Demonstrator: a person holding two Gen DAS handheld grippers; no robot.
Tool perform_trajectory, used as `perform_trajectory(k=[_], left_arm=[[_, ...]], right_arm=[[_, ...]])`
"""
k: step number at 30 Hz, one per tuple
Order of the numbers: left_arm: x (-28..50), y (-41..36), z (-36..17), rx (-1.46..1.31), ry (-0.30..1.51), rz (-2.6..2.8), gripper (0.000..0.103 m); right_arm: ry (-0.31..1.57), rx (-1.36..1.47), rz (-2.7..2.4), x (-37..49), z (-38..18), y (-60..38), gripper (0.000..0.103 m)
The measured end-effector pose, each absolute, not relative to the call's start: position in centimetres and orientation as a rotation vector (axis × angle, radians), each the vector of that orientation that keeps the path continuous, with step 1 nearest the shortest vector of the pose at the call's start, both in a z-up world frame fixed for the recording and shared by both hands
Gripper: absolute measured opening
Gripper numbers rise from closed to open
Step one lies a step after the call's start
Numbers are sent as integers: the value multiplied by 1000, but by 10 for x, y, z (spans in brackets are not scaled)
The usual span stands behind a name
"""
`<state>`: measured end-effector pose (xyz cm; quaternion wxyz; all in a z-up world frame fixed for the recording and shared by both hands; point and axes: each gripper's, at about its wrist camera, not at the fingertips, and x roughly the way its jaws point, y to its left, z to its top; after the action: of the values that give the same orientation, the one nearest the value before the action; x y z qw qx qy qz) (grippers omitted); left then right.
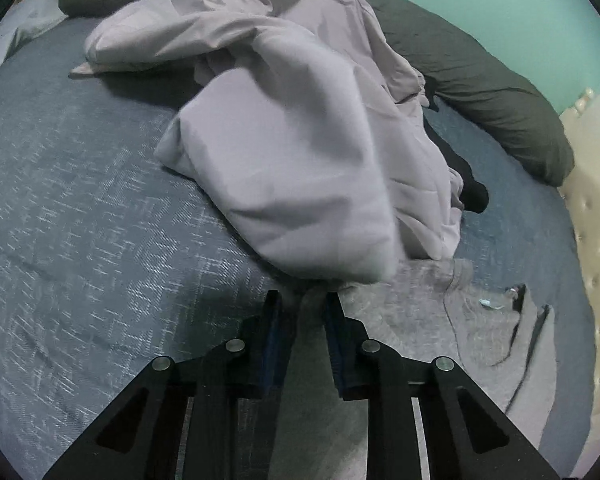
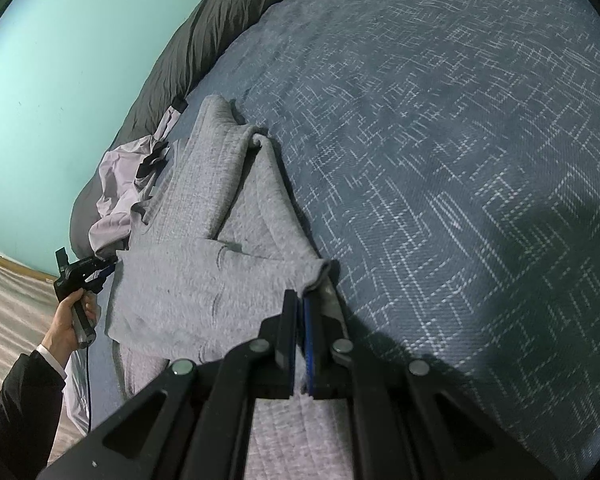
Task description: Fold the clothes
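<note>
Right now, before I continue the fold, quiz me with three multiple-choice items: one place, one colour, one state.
1. Where is the lilac garment? A hanging on the wall; B heaped on the bedspread beside the dark pillow; C inside a basket.
2. The bedspread is: A blue with pale flecks; B plain red; C white.
3. The right gripper is: A wide open; B holding a bottle; C shut on the grey garment.
Answers: B, it lies piled by the pillow; A, flecked blue fills both views; C, jaws meet on a cloth corner.
</note>
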<state>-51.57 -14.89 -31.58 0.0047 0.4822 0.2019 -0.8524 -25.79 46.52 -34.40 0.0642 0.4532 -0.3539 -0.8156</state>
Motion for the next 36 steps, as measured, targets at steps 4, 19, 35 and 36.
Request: perform_trajectory(k=[4,19,35,36], left_arm=[[-518,-140,-324,1539,579,-2661,24],[-469,-156,-287,1486,542,-2681,24],[-246,-152,-265,1748,510,-2704,27],[-234,-151,-265,1759,508,-2708,28]], right_arm=[[-1070,1370,-2462,-259,-344,465,3],[-1085,1377,-2467,-260,-344,467,3],[-953,1446,-2494,-240,-297,478,5],[-926,1461,-2494,-236,-292,479,5]])
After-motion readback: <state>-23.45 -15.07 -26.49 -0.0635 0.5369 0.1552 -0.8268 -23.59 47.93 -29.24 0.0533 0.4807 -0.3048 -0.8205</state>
